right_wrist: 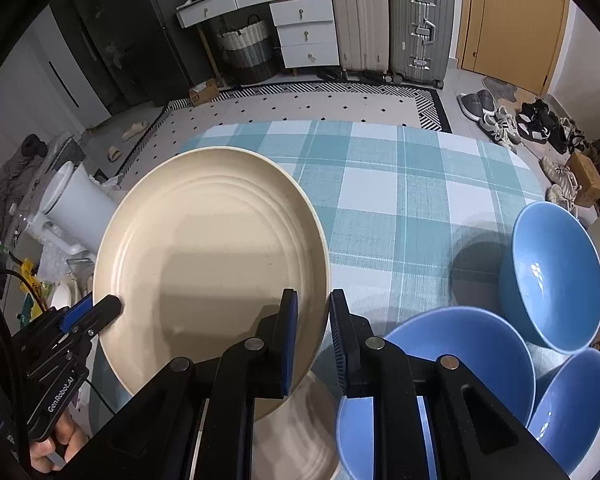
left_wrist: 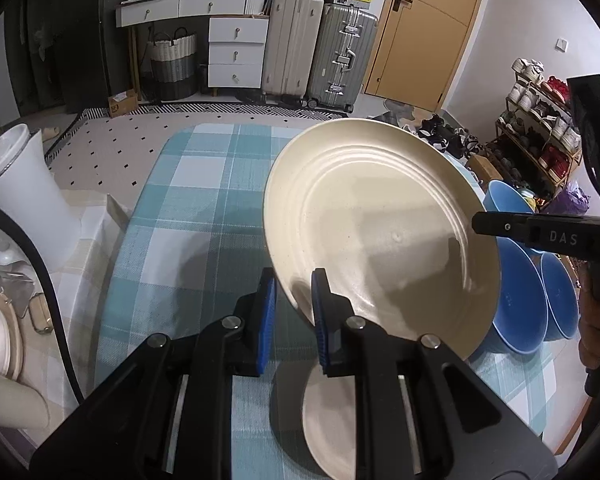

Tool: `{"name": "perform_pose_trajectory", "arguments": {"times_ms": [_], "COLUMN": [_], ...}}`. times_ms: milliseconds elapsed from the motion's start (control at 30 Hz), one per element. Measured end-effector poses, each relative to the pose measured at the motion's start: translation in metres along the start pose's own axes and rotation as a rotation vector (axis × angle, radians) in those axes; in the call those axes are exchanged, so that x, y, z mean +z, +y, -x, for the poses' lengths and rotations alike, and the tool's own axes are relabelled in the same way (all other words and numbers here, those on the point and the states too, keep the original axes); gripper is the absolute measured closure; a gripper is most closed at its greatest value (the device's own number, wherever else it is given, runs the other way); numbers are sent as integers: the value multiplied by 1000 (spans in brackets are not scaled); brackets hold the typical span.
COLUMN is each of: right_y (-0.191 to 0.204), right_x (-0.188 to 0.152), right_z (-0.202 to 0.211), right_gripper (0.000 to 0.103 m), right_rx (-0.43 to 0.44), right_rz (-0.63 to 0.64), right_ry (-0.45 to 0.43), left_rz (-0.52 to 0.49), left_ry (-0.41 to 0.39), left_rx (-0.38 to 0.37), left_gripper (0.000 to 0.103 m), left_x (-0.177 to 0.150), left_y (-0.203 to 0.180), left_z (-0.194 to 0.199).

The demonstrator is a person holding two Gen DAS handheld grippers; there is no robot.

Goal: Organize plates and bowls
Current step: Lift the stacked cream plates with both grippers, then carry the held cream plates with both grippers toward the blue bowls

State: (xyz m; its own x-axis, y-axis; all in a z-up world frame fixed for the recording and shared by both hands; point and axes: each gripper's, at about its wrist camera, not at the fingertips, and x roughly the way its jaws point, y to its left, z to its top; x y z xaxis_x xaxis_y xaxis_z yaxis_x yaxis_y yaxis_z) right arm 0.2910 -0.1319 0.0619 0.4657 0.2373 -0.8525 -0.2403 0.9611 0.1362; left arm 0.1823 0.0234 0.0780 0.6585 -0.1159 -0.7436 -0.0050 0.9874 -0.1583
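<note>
The big round cream plate (left_wrist: 380, 232) hangs tilted in the air above the blue-and-white checked tablecloth (left_wrist: 188, 216), held on two sides. The left gripper (left_wrist: 294, 300) pinches its near rim, and the right gripper (right_wrist: 314, 320) pinches the opposite rim (both are shut tight on it). Another cream plate (left_wrist: 328, 420) lies right underneath. Shiny blue bowls (right_wrist: 552, 272) sit to the right, nearer the right gripper.

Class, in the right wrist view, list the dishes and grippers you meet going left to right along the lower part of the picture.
left gripper → cream plate → right gripper → blue bowls
</note>
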Motion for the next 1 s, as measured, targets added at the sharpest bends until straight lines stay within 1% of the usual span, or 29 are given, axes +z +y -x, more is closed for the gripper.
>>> {"name": "perform_pose_trajectory", "arguments": {"times_ms": [367,633,1000], "right_y": [6,6,7], "right_x": [-34,-54,-83], "right_z": [30,43,48], "right_gripper": [86,86,86], "right_rx": [26,23,24], "right_rz": [-3,-4,-9], "right_ry": [-37,-50,-44], "left_rz": [-18,-27,-40], "left_ry": [-25,-32,-40], "left_rx": [16,15,13], "left_gripper": [88,88,88], "left_x": [-30,-52,-69], "left_y": [-15,-22,-25], "left_z": [44,63,77]}}
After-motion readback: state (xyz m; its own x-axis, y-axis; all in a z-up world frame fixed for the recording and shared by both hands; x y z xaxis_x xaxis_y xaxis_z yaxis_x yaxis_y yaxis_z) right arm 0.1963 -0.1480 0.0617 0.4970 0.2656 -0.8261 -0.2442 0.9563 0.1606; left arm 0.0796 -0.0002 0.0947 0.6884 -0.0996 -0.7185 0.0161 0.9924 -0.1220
